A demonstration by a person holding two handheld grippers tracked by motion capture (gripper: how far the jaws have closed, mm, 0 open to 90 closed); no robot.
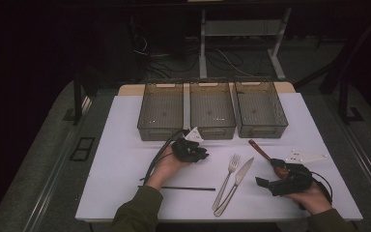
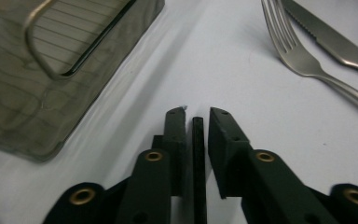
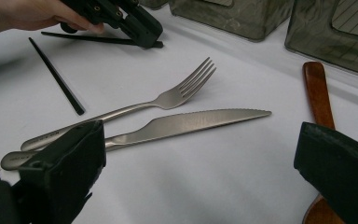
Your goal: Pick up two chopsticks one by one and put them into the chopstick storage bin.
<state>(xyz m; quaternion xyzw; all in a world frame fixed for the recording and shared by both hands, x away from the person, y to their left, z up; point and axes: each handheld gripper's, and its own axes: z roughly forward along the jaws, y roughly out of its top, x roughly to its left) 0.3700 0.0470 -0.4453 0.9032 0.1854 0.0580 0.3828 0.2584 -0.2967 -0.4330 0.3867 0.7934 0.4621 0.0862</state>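
The left hand-held gripper has a black chopstick between its jaws, barely parted around it, beside the middle bin. The right hand-held gripper stands wide open over the wooden spoon.

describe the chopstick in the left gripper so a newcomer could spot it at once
Start at the three grey bins along the far edge of the white table. Just in front of the gap between the left and middle bins sits the left gripper; the thin black chopstick runs between its jaws. Its twin, the other chopstick, lies bare nearer the person, left of the fork.
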